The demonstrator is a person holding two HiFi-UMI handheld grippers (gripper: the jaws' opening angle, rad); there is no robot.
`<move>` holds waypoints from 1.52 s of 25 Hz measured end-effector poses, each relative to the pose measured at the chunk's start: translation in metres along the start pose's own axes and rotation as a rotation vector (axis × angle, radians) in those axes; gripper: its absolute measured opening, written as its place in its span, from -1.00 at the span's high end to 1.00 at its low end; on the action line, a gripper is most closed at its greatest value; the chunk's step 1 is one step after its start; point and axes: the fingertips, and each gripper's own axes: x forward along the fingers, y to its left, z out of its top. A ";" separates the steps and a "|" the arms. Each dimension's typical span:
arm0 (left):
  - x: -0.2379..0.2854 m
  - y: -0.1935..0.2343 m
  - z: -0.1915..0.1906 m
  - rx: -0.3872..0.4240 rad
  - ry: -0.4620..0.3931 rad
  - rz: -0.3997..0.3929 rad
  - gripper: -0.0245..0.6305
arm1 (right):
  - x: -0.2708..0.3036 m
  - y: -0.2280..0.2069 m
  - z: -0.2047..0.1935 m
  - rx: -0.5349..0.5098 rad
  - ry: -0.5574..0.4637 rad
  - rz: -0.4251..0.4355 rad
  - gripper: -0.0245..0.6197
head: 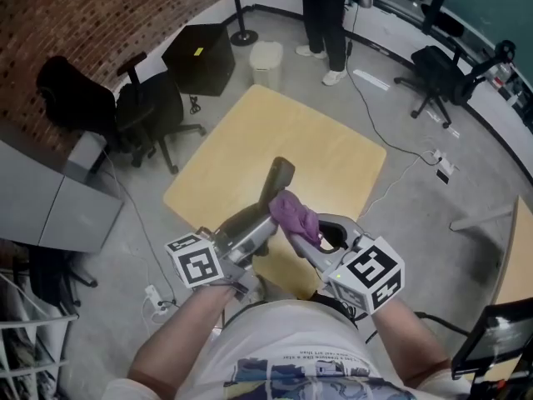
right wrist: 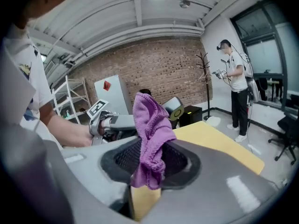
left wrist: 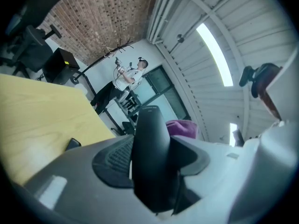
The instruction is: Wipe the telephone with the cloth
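Purple cloth (head: 294, 214) against the telephone handset (head: 276, 183), above the desk (head: 333, 152)
The left tongs (head: 252, 233) are clamped on the black handset and hold it in the air over the desk's near corner, its free end tilted away from the person; the right tongs (head: 305, 242) are clamped on the cloth, which touches the handset's side

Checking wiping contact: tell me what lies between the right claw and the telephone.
Only the purple cloth, gripped in the right claw, lies there; the head view shows it bunched against the black telephone.
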 end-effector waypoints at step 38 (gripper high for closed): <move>0.013 -0.050 0.015 -0.270 -0.223 -0.229 0.16 | -0.013 -0.015 0.017 0.124 -0.087 0.185 0.58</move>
